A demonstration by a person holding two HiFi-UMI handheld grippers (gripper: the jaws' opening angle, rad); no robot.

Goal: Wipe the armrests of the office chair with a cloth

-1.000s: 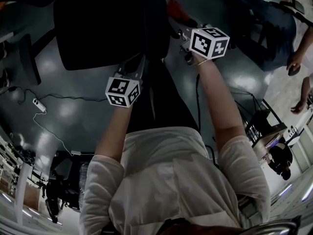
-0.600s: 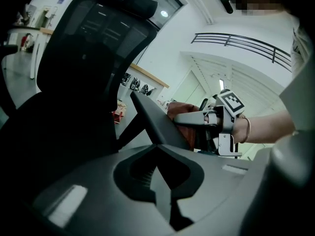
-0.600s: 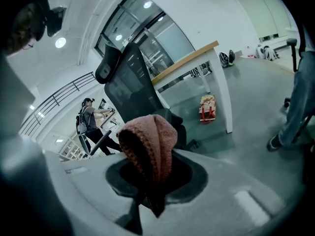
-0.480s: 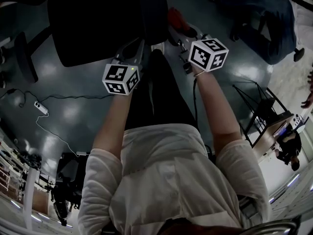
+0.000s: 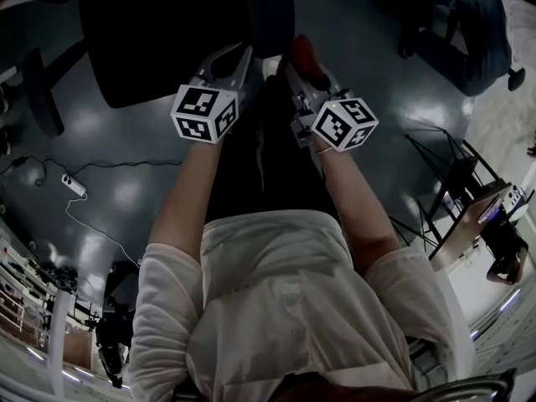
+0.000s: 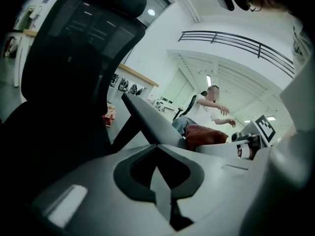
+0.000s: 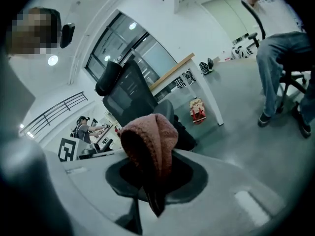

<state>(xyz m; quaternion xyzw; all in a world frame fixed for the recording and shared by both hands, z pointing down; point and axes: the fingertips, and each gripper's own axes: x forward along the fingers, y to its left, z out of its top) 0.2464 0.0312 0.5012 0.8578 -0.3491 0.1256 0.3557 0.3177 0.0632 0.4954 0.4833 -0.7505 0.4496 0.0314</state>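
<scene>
The black office chair (image 5: 167,32) stands on the floor ahead of me, with one armrest (image 5: 38,90) out at its left. My left gripper (image 5: 233,59) hovers at the chair's near edge, shut, with nothing between its fingers. In the left gripper view the chair back (image 6: 64,58) fills the left side. My right gripper (image 5: 300,64) is just to the right, shut on a red cloth (image 5: 303,50). The right gripper view has the cloth (image 7: 147,139) bunched up out of the jaws, with the chair (image 7: 128,90) behind it. The cloth (image 6: 206,135) also shows in the left gripper view.
A person sits on another chair (image 5: 452,32) at the far right. A power strip with its cable (image 5: 71,184) lies on the floor to the left. A wheeled metal stand (image 5: 456,199) is at the right, and dark equipment (image 5: 109,308) at lower left.
My right gripper has come left and back toward me with the cloth, closer to the left gripper. The left gripper has edged up toward the chair.
</scene>
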